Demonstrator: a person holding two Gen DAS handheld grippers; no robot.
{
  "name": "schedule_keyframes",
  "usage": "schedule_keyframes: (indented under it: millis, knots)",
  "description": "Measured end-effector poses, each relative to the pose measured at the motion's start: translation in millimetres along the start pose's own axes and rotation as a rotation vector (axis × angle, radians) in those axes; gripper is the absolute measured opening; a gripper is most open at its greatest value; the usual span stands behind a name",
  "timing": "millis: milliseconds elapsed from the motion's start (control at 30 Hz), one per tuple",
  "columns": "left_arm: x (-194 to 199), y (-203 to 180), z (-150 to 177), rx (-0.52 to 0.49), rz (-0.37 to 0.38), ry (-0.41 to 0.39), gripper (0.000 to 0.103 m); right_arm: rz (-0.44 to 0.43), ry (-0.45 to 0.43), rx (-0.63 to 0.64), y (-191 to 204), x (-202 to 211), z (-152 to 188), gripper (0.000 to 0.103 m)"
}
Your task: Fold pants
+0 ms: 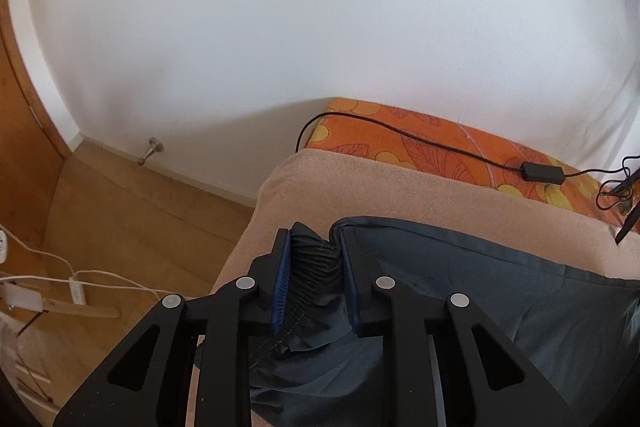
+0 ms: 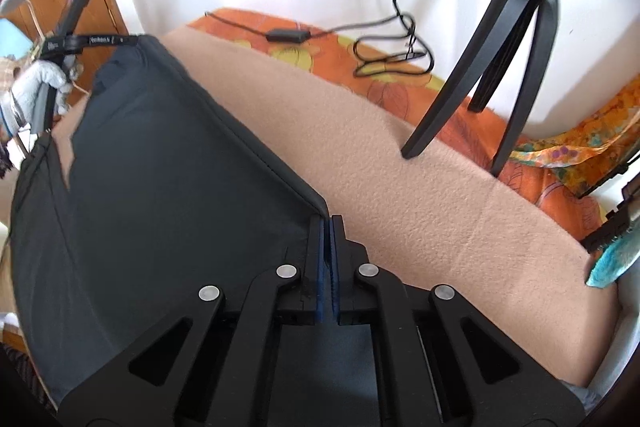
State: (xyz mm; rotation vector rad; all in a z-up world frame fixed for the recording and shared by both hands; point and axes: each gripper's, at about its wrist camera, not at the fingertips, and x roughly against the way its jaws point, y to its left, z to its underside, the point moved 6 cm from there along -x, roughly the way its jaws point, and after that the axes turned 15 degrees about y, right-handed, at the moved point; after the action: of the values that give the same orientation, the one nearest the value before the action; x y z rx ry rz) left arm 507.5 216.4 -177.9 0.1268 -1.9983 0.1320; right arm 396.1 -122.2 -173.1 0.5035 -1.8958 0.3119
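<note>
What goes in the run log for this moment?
left gripper: shut on pants waistband | right gripper: shut on pants edge | pants: stretched over blanket

Your left gripper and right gripper are matte black, with blue ribbed pads (silver rivets at each linkage pivot).

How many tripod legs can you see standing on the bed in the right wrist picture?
2 clearly: one tripod leg ends on the beige blanket, another leg comes down further right at the blanket's edge. A shorter dark piece between them may be a third; its foot is hidden.
</note>
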Motion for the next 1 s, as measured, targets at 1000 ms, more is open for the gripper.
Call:
schedule_keyframes:
  millis: [1000]
  knots:
    - [140,54,143,0.063,0.143,-0.172,0.02,-0.081,-0.089,0.155,133,162,119,0.003]
